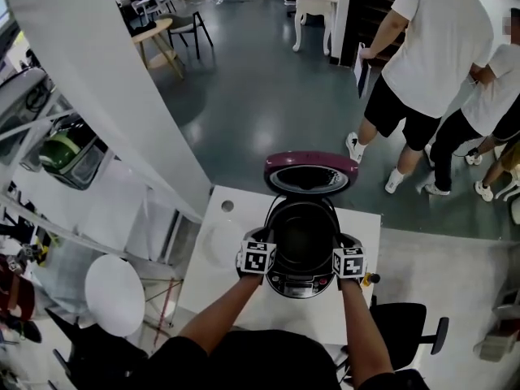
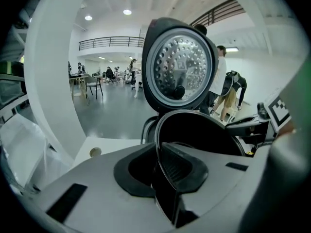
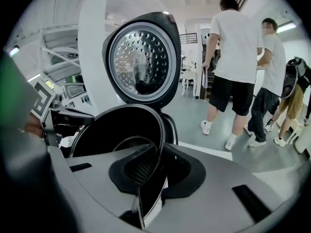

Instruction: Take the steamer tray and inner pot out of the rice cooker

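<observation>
Black inner pot [image 1: 302, 232], just one, left tongs [image 2: 158, 171], right tongs [image 3: 152, 173], both clamped on its rim

The rice cooker's lid [image 1: 311, 161] is maroon outside, with a silver, hole-dotted plate [image 2: 181, 64] inside. The inner pot [image 1: 302, 232] is black; the desk [image 1: 296, 311] is white.
</observation>
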Demonstrator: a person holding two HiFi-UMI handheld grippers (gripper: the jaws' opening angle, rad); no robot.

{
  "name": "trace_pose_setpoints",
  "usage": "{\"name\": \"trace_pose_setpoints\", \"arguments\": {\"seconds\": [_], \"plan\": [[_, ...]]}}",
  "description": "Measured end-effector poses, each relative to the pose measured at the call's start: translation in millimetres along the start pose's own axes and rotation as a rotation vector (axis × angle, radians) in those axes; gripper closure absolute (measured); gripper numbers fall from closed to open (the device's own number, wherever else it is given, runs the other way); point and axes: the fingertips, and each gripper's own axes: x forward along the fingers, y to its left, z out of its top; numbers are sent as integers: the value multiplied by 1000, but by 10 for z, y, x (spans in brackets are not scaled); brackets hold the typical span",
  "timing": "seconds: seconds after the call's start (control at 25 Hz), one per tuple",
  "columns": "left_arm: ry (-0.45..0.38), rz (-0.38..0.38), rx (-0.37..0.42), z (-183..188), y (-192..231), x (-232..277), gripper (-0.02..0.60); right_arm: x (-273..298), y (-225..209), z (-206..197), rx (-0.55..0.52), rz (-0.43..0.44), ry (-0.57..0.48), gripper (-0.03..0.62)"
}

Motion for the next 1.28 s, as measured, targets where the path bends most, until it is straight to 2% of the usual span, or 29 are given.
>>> {"name": "trace_pose_setpoints", "arguments": {"seconds": [0.36,0.48,0.8,1.04,1.28], "plan": [[-62,-17,-61,166,-72,-173,551,-111,-61,98,65,15,-44,557],[-95,-19,-57,280,-122,-308,552,-192,-66,159,79,18,-70,557],[-174,6,-44,457,-240,-602,554,-475,-29,364,45,24,-128,557],[-238,37,-63,570,-302,-864,554,-682,-1,546,62,61,-209,560],[-285,76,-72,641,-374,-1101,554,-865,36,736,2,103,-271,560]]}}
